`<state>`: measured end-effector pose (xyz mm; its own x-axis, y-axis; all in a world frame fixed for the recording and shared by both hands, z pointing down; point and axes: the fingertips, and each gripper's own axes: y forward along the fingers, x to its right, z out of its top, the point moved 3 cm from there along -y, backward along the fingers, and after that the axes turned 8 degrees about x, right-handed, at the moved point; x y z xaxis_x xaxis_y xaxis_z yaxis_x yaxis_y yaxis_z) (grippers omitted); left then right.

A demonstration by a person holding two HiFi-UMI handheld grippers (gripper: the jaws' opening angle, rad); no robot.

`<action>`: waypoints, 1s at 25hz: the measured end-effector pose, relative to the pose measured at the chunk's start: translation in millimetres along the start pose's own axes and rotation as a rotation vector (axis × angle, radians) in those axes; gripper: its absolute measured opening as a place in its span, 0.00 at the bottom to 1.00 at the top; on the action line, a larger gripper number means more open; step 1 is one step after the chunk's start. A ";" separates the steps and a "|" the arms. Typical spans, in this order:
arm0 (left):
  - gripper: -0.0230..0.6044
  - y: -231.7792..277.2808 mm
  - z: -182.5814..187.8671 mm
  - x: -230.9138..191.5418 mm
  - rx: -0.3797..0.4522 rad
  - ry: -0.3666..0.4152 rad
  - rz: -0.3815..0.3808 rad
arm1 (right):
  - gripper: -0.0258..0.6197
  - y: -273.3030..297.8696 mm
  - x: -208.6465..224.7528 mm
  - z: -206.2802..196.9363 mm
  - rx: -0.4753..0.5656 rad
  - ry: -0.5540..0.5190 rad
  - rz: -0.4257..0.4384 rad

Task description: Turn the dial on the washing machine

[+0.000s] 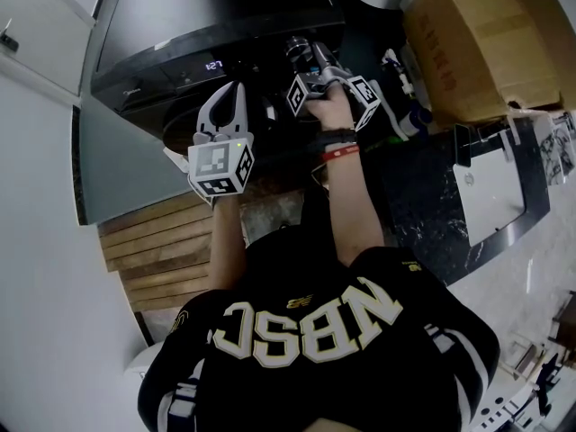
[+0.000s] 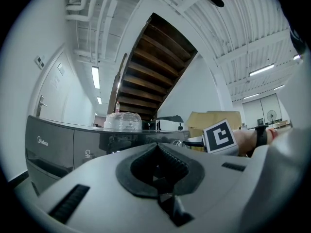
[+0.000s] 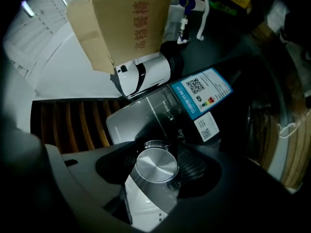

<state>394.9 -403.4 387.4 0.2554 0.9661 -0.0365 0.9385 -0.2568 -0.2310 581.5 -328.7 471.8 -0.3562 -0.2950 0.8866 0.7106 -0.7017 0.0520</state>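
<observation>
At the front panel of the washing machine (image 1: 180,25), we see the right gripper (image 3: 158,163) closed around the dial (image 3: 156,165). Its jaws stand fairly wide, with one dark ribbed pad against each side of the knob. The gripper view looks straight onto the dial's face. In the head view the same gripper reaches level towards the machine's dark control strip, to the right of a small lit display (image 1: 213,65).

The left gripper (image 1: 231,97) hangs just beside it on the left and touches nothing. In its own view the jaws are pressed together, with no gap and nothing between them.

Counting, we find two grippers, each with a cube of square markers, one washing machine and one dial. Two labels are stuck on the machine's front: a blue-edged one with a code square (image 3: 201,91), and a smaller white one (image 3: 206,127) below it. One large cardboard box (image 1: 477,43) stands to the right of the machine, and a run of wooden slats (image 1: 157,250) lies on the floor to the left.

The dial is a round knob with a brushed silver face that catches the light in fine circular lines. It stands out from a glossy dark grey panel. We cannot make out any pointer or mark on it.
</observation>
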 end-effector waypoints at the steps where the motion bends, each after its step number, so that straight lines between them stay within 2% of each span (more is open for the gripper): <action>1: 0.06 -1.2 -0.1 -1.2 0.000 0.000 0.003 | 0.45 -0.5 0.2 -0.5 0.001 -0.004 0.004; 4: 0.06 -0.6 -0.4 -2.1 -0.002 -0.001 0.006 | 0.46 1.5 -1.0 0.3 -0.016 -0.032 0.009; 5: 0.06 0.0 -0.6 -1.7 -0.003 -0.001 0.006 | 0.48 2.0 -1.2 0.3 -0.024 -0.027 0.009; 6: 0.06 0.1 -0.9 -1.0 -0.004 -0.002 0.006 | 0.54 1.6 -1.3 0.1 -0.033 -0.016 0.011; 8: 0.06 -0.2 -0.6 0.9 -0.006 -0.004 0.003 | 0.57 -1.3 -2.0 0.6 -0.045 -0.009 0.017; 12: 0.06 -1.5 2.2 1.6 -0.003 -0.004 0.001 | 0.57 -10.4 -9.7 6.1 -0.058 -0.096 0.040; 16: 0.06 -6.1 4.0 -1.9 -0.001 -0.013 0.024 | 0.56 -24.5 -14.2 13.5 -0.064 -0.278 0.052; 19: 0.06 -10.0 6.9 -2.8 0.007 -0.027 0.040 | 0.51 -35.2 -16.3 12.4 -0.090 -0.434 0.075; 25: 0.06 -18.0 12.2 3.4 0.014 -0.022 0.041 | 0.42 -58.8 -28.1 -4.8 -0.175 -0.899 0.143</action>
<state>376.0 -395.1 379.6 0.2877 0.9553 -0.0678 0.9240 -0.2955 -0.2427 546.9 -282.3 441.6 0.3844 0.1767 0.9061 0.5837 -0.8069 -0.0903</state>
